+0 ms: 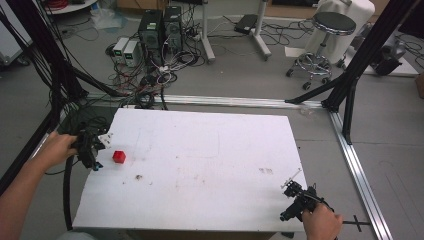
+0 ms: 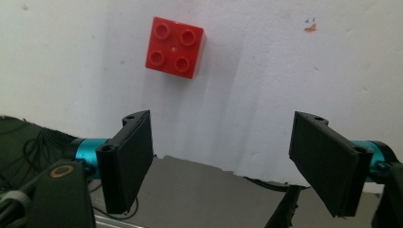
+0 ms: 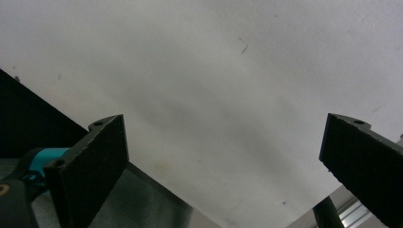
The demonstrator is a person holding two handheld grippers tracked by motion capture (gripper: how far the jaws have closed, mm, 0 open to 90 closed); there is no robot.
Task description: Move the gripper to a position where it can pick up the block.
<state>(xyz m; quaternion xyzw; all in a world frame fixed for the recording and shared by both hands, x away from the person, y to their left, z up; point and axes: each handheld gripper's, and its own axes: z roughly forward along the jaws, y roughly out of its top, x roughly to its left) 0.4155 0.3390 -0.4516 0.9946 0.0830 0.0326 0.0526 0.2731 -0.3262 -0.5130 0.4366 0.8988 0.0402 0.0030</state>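
Note:
A small red brick (image 1: 119,156) with four studs lies on the white table (image 1: 210,165) near its left edge. My left gripper (image 1: 95,150) hovers just left of it, held in a hand, jaws wide open. In the left gripper view the red brick (image 2: 175,47) sits on the table beyond the open left gripper (image 2: 223,147), apart from both jaws. My right gripper (image 1: 295,192) is at the table's front right corner, held by the other hand. In the right gripper view the right gripper (image 3: 223,142) stands wide open over the bare white table (image 3: 214,71).
Faint brown stains (image 1: 265,171) mark the table top. Black frame posts (image 1: 350,80) stand at the right and left. Computer towers (image 1: 160,30), tangled cables and a stool (image 1: 325,35) are on the floor beyond the far edge.

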